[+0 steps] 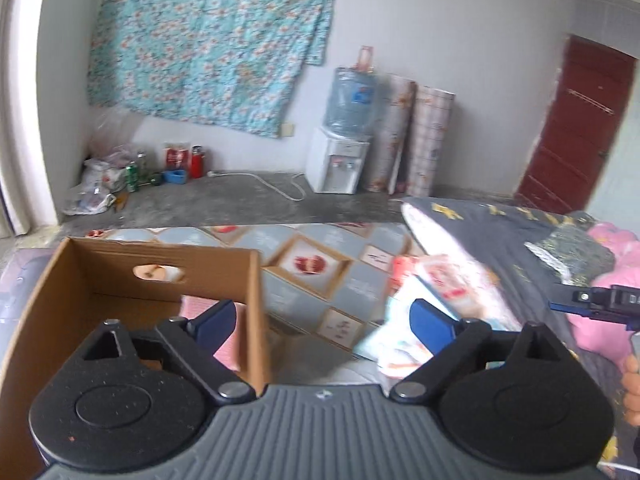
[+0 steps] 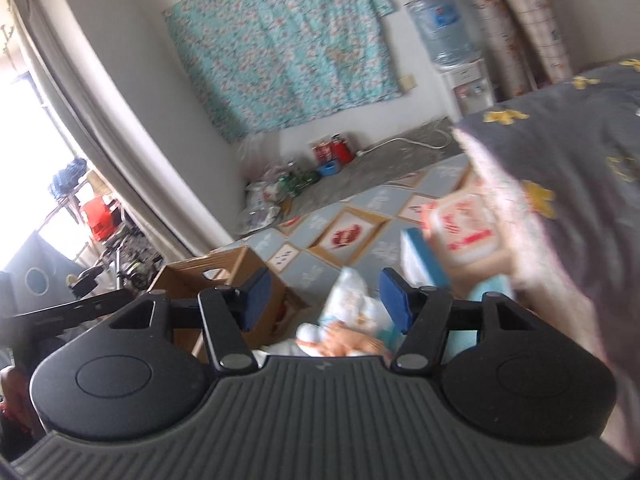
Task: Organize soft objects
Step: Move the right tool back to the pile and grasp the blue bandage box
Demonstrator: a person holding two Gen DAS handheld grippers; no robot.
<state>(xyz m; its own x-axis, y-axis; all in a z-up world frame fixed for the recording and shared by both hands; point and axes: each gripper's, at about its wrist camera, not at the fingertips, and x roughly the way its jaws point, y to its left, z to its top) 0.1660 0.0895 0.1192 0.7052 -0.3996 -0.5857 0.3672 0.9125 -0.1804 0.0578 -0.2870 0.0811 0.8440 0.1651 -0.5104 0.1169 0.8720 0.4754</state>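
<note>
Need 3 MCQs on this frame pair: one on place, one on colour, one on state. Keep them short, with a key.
1. Where does the cardboard box sit relative to the left gripper?
A. Ahead and to its left
B. Far right, on the grey quilt
C. On top of the water dispenser

2. What colour are the gripper pads?
A. Red
B. Blue
C. Yellow

3. How does the right gripper stand?
A. Shut on a tissue pack
B. Shut on nothing
C. Jaws open, holding nothing

Key: 1 A, the box fills the lower left of the left wrist view. 2 B, both pads show dark blue in each wrist view. 3 C, a wide gap lies between the pads, with the soft packs lying beyond them, ungripped.
</note>
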